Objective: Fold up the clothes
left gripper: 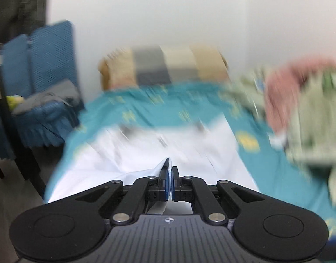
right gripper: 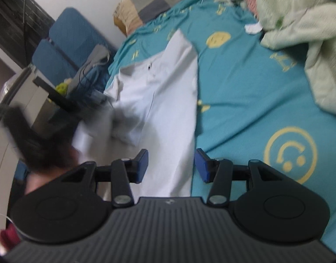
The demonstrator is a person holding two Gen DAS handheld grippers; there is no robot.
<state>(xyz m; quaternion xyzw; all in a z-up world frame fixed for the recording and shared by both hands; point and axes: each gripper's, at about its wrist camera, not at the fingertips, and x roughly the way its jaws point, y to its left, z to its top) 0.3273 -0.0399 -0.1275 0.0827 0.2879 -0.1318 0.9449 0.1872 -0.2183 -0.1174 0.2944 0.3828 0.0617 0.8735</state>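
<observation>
A white garment (right gripper: 163, 92) lies lengthwise on the teal bedsheet (right gripper: 244, 83), partly folded, its left part bunched. It also shows in the left wrist view (left gripper: 146, 149), blurred. My left gripper (left gripper: 169, 166) is shut on a fold of the white garment and holds it just above the bed. In the right wrist view the left gripper shows as a dark blur (right gripper: 36, 144) at the garment's left edge. My right gripper (right gripper: 171, 164) is open and empty, hovering over the garment's near end.
A pale green blanket (right gripper: 299, 32) and a pink cloth (left gripper: 279, 92) are heaped on the bed's right side. A checked pillow (left gripper: 163, 65) lies at the head. A blue covered chair (left gripper: 47, 76) with grey clothes stands left of the bed.
</observation>
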